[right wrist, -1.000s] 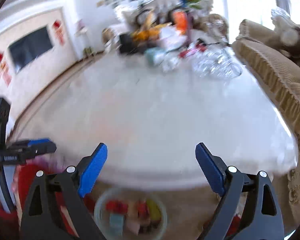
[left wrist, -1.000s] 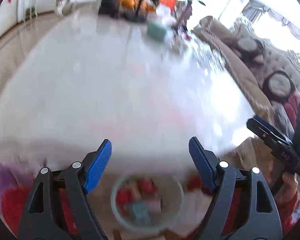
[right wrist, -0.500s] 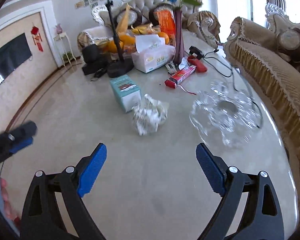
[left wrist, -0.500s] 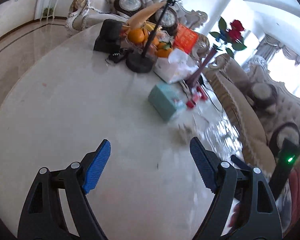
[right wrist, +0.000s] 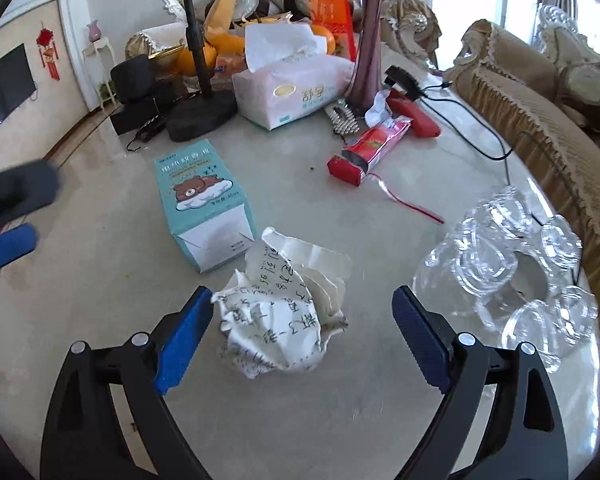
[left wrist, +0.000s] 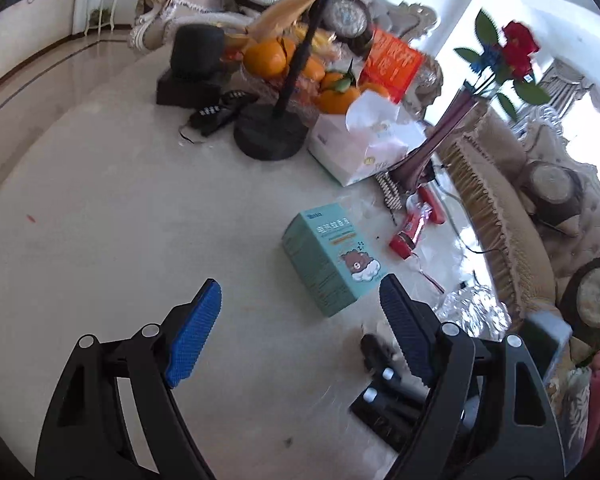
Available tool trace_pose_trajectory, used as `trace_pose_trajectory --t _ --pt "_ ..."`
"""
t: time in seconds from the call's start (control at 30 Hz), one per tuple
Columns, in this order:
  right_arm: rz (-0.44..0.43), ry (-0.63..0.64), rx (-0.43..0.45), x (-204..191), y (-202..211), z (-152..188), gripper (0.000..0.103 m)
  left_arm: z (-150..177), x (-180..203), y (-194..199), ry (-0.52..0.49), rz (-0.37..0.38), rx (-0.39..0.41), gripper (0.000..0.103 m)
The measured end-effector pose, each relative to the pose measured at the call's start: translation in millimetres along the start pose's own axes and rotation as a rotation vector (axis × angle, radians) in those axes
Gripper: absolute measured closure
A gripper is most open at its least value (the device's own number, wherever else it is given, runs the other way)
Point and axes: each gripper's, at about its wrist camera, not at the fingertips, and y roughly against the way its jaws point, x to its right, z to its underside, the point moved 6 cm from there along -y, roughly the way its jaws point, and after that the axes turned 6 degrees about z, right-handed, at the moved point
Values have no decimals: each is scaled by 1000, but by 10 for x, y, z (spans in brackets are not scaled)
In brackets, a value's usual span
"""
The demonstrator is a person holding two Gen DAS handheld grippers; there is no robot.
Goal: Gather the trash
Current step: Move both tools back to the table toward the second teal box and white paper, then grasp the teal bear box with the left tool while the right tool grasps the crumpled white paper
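A tissue pack [right wrist: 296,88], purple vase [right wrist: 366,40] and oranges [left wrist: 266,58] crowd the marble table's [right wrist: 100,240] far end.

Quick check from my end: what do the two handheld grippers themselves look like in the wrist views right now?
Both match: the left gripper and right gripper have black plastic arms with triangular cut-outs and round silver rivets. Their fingers carry bright blue pads with a fine ribbed texture. No cables, markings or sleeves show on them.
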Motion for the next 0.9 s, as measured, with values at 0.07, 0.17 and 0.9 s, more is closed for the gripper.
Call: trace_pose_trajectory --t 0.07,0.17,0.9 --pt "-8 47 -1 -39 -18 26 17 1 43 -163 8 -46 -26 24" --pt "-79 71 -21 -57 -16 68 17 8 109 -413 37 -119 -72 24" --pt "-207 44 -29 4 17 46 33 -153 287 -1040 10 -210 -258 20"
